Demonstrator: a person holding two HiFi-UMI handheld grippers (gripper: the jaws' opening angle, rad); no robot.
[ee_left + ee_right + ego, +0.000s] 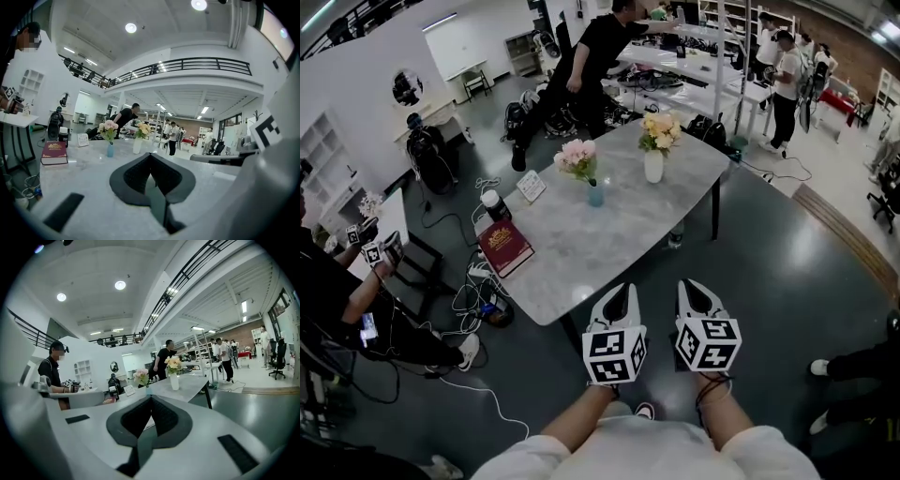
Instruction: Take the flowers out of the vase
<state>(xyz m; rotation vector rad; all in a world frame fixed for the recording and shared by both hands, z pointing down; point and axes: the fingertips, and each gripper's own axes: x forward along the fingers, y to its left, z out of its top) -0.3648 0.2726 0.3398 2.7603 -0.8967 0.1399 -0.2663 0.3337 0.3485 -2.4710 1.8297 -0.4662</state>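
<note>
Left hand-held gripper (pixel 622 292) & right hand-held gripper (pixel 696 289): jaws pressed together, empty, before the bench (pixel 572 262). Pink flowers (pixel 577 157) sit in blue vase (pixel 595 195), well apart from both. Probably best: spread jaws, pinch stems low, lift straight up.

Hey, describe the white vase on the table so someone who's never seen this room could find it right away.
Start at the big grey marble table in the open floor. Two small vases stand toward its far end; in the head view the white vase is the right-hand one, nearer the far edge. It holds yellow flowers, while its neighbour, a blue vase, holds pink flowers.
</note>
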